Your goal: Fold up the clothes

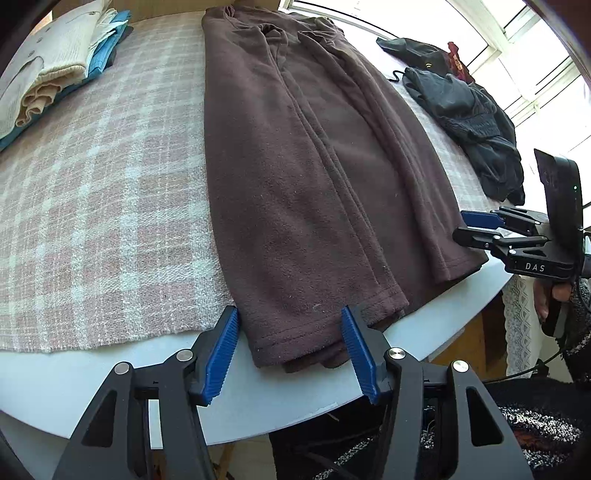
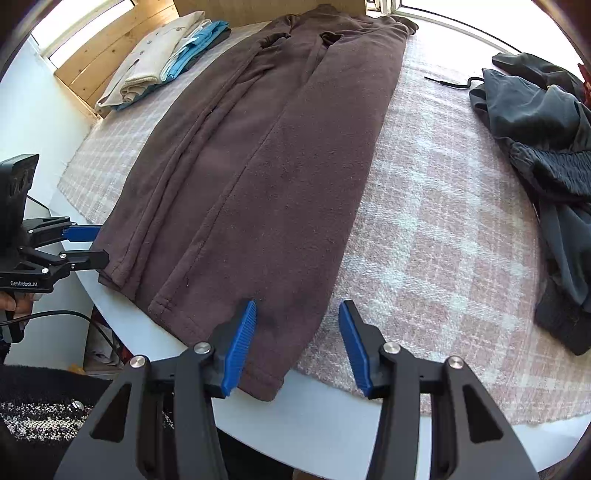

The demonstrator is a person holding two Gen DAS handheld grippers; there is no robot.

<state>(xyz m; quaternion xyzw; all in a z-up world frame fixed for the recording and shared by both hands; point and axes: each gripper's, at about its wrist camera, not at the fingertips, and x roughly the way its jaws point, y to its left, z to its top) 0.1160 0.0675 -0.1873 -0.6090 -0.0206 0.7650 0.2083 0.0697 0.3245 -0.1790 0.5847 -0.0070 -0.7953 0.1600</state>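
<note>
Brown trousers [image 1: 295, 177]: laid flat lengthwise on the checked cloth [image 1: 103, 206], waistband toward the top of the frame, leg hems at the lower centre hanging just over the cloth's near edge onto the white desk [image 1: 74, 384]; in the right wrist view they [image 2: 266, 166] run from the top centre down to the lower centre

Left claw [image 1: 290, 356]: released, blue pads [image 1: 221, 360] spread wide at the bottom of the frame, one on each side of the nearest leg hem, apart from the fabric; seen at the left edge of the right wrist view [image 2: 86, 243], level with the other hem

Right claw [image 2: 297, 345]: released, blue pads [image 2: 240, 349] parted at the bottom of the frame, the left pad over the hem's edge, the right one over the cloth; seen at the right edge of the left wrist view [image 1: 476, 227], held by a hand [image 1: 554, 299]

Folded pile [image 1: 55, 62]: cream and blue garments stacked at the upper left, on the cloth

Dark clothes [image 1: 469, 114]: heaped unfolded at the upper right, well apart from the trousers

Window [image 1: 517, 33]: bright, across the upper right
</note>
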